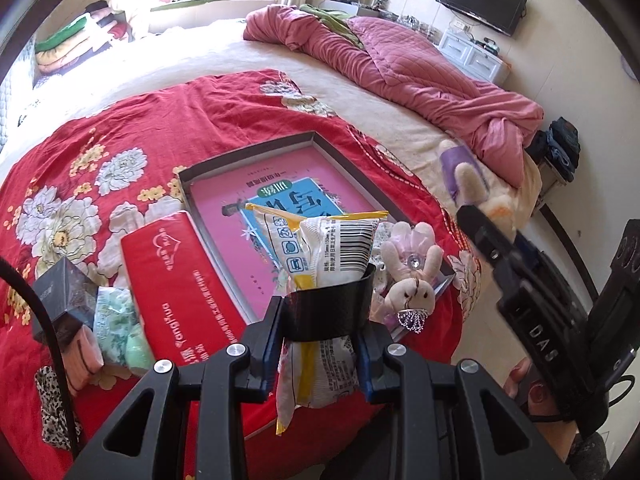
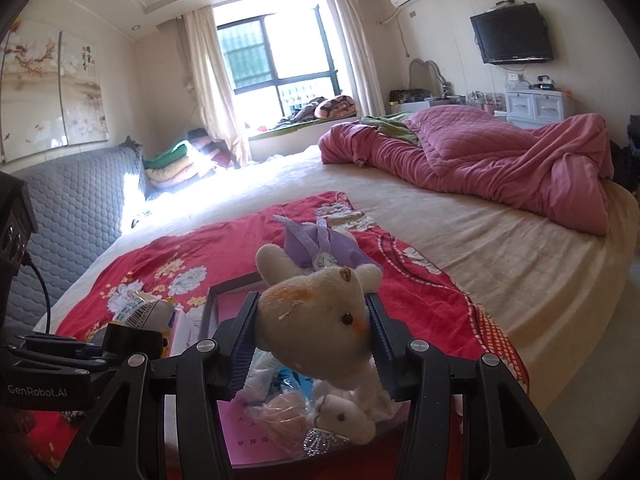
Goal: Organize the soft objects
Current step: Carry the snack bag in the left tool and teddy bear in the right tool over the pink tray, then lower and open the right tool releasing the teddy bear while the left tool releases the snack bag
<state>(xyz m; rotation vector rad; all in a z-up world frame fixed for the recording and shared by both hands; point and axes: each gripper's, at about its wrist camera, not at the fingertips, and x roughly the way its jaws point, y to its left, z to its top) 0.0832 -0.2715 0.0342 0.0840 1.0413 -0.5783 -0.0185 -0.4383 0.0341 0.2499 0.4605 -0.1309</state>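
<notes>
My left gripper (image 1: pixel 318 336) is shut on a white and yellow soft packet (image 1: pixel 320 256) with a barcode, held above the near edge of a shallow grey box (image 1: pixel 256 152) with a pink liner. My right gripper (image 2: pixel 312 334) is shut on the head of a cream plush rabbit in a purple dress (image 2: pixel 320 300), held above the same box (image 2: pixel 212 304); it also shows in the left wrist view (image 1: pixel 468 184). A small pink-dressed plush rabbit (image 1: pixel 412 280) lies in the box's near right corner, and shows under the right gripper (image 2: pixel 344 416) beside a clear bag with something peach (image 2: pixel 280 416).
The box sits on a red floral cloth (image 1: pixel 160 128) on a round bed. Left of the box lie a red tissue pack (image 1: pixel 176 280), a green-patterned packet (image 1: pixel 116 320), a dark box (image 1: pixel 64 296) and a leopard-print cloth (image 1: pixel 52 408). A pink quilt (image 2: pixel 480 156) is heaped at the far side.
</notes>
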